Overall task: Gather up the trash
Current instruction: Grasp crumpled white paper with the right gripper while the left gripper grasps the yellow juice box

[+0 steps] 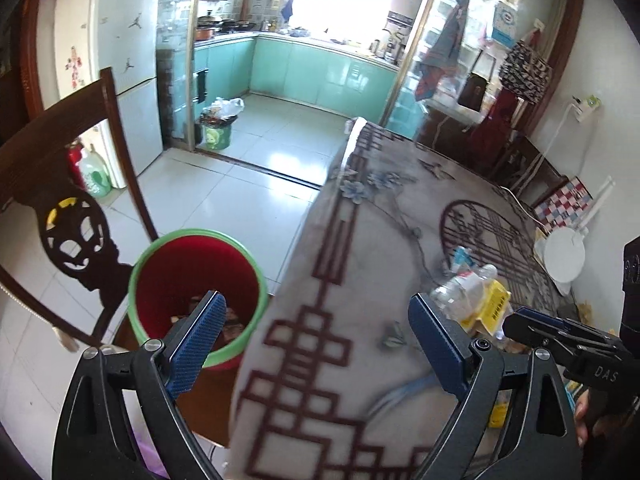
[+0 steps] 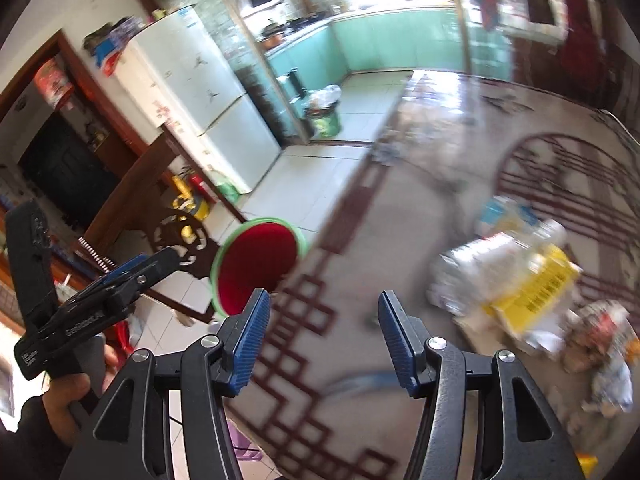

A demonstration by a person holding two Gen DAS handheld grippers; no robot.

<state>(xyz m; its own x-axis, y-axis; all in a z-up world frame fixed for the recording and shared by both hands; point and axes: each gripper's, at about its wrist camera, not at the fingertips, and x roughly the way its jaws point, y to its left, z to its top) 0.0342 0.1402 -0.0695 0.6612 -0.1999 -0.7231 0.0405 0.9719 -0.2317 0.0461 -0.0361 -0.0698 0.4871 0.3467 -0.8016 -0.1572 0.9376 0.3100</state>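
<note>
A red bin with a green rim (image 1: 196, 296) stands on a chair beside the table's left edge; it also shows in the right wrist view (image 2: 256, 264). A trash pile lies on the table: a crushed clear bottle (image 1: 460, 292), a yellow carton (image 1: 492, 308) and wrappers. In the right wrist view the pile is blurred, with the yellow carton (image 2: 532, 292) and a crumpled wrapper (image 2: 604, 336). My left gripper (image 1: 316, 336) is open and empty, straddling the table edge near the bin. My right gripper (image 2: 320, 320) is open and empty above the table, left of the pile.
A dark wooden chair (image 1: 60, 208) stands left of the bin. The patterned tablecloth (image 1: 360, 260) covers the table. A white round object (image 1: 564, 252) sits at the table's far right. A second full bin (image 1: 218, 128) stands at the kitchen doorway.
</note>
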